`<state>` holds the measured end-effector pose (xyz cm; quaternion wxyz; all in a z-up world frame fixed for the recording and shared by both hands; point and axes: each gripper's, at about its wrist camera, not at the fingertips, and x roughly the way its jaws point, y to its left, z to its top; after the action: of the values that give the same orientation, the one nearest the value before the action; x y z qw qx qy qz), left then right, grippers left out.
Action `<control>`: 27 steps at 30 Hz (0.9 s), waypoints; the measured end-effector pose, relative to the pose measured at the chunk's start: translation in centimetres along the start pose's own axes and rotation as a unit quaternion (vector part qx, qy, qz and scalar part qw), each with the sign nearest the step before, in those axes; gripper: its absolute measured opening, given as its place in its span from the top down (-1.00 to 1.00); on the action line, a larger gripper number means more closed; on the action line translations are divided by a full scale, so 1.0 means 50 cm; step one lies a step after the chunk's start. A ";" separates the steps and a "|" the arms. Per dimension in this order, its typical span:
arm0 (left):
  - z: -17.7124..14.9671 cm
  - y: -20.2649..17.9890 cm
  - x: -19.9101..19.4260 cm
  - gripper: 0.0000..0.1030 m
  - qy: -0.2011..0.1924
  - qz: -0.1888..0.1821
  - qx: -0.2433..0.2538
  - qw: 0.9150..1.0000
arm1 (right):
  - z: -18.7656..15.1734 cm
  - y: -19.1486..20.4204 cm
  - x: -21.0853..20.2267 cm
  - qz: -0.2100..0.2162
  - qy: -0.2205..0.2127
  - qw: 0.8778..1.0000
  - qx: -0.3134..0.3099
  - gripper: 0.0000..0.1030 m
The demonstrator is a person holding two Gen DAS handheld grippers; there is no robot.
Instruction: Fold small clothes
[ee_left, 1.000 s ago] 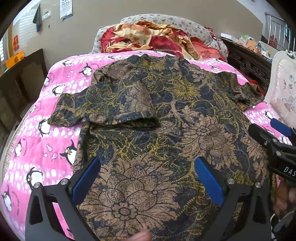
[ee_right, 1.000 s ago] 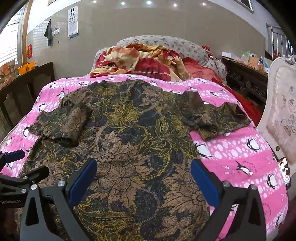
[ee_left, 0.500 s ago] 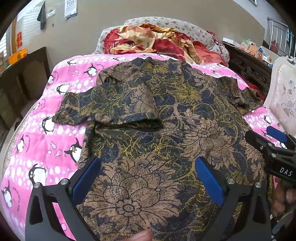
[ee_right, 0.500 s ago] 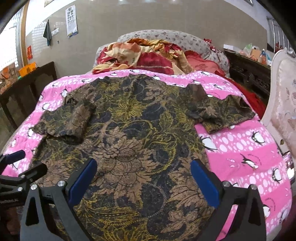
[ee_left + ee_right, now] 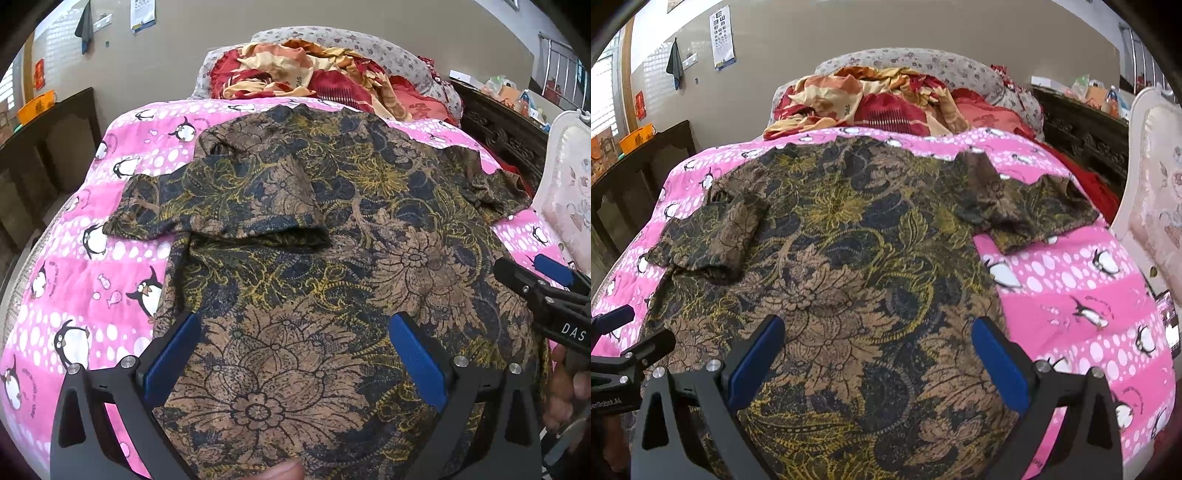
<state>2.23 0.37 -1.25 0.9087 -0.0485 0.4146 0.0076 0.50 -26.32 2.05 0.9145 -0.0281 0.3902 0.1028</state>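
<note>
bed: pink penguin quilt, heaped red-and-cream bedding at the head | shirt: dark floral, spread flat across the quilt, left sleeve folded inward onto the body, right sleeve lying out | left gripper: wide, empty, above the hem | right gripper: wide, empty, above the hem
</note>
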 end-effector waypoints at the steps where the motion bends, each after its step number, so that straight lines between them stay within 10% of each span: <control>1: -0.002 -0.001 0.001 -0.69 0.001 -0.001 0.001 1.000 | -0.003 0.000 0.000 0.001 0.001 1.000 0.002 -0.99; 27: 0.018 0.003 -0.002 -0.69 -0.009 0.008 0.012 1.000 | 0.000 -0.006 0.002 -0.015 0.005 1.000 0.009 -0.99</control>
<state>2.83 0.62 -0.63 0.9126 -0.0339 0.4072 0.0099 0.63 -26.61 1.97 0.9144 -0.0266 0.3949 0.0854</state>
